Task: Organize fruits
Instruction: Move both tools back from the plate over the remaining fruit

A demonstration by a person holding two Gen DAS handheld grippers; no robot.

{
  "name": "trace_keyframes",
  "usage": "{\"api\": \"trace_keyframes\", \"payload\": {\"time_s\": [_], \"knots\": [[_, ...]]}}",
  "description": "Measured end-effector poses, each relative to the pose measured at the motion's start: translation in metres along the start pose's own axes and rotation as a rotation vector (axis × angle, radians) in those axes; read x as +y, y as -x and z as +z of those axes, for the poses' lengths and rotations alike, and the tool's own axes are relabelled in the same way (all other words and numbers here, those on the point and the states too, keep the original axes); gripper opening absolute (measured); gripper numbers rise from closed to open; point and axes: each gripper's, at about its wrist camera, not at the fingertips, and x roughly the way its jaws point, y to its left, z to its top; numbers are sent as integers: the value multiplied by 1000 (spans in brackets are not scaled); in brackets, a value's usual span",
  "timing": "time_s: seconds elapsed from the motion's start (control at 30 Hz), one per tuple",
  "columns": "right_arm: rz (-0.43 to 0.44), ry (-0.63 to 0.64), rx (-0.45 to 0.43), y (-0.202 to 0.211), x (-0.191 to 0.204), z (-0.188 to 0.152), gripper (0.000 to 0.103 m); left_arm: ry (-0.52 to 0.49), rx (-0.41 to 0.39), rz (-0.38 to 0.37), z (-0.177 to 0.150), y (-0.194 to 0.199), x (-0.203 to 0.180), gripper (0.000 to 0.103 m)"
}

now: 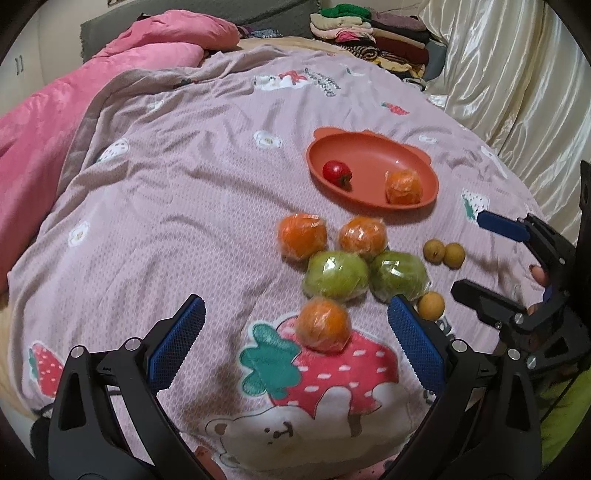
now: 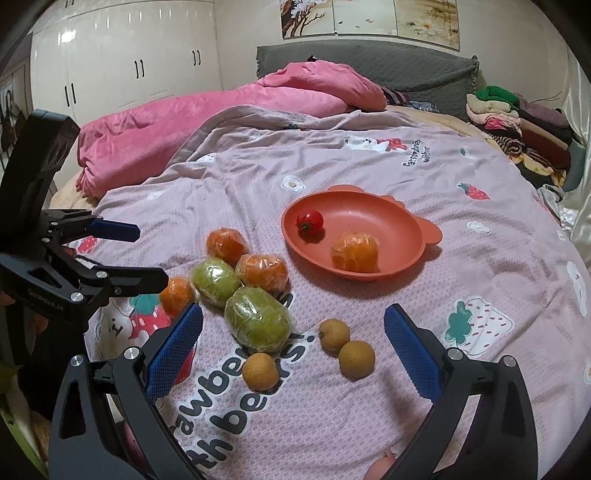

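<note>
Fruits lie on a bed, on a lilac blanket (image 1: 184, 206) with strawberry and bear prints; 2 of them are already in an orange plate (image 1: 373, 147).

Count, by both views:
- wrapped oranges: 4 total. 1 in the plate (image 1: 403, 187), 3 on the blanket (image 1: 303, 235) (image 1: 363, 236) (image 1: 323, 325).
- wrapped green fruits: 2 (image 1: 336, 275) (image 1: 398, 275), touching each other, just below two of the oranges.
- small yellow-brown round fruits: 3. A pair touching (image 1: 434, 251) (image 1: 454, 255), and 1 apart (image 1: 430, 305).
- red tomato: 1 (image 1: 336, 172), in the plate, apart from the orange there.

Left hand-held gripper (image 1: 295, 325): jaws spread wide, nothing between the pads, low over the blanket; the nearest orange sits between its fingers w/o touching them. Right hand-held gripper (image 2: 293, 328): also spread wide and holding nothing, above the 3 small fruits and the nearer green fruit (image 2: 258, 324).

Differences between views: the left wrist view shows the right hand-held gripper from the side at the right edge, w/ a fingertip of the person (image 1: 538, 275) on it, and a shiny cream curtain (image 1: 517, 81). The right wrist view shows the left hand-held gripper at its left edge (image 2: 146, 254), plus white wardrobes (image 2: 122, 55), wall pictures (image 2: 369, 18) and the blanket text "with bears", which the left view does not. Both show the pink quilt (image 2: 229, 110) and a pile of folded clothes (image 1: 369, 33).
</note>
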Motion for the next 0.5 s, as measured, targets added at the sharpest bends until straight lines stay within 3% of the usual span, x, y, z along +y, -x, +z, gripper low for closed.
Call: {"api": "trace_keyframes", "payload": {"time_s": [0.5], "knots": [[5, 48, 48, -12, 10, -7, 98, -19, 35, -47, -12, -8, 3, 90]]}}
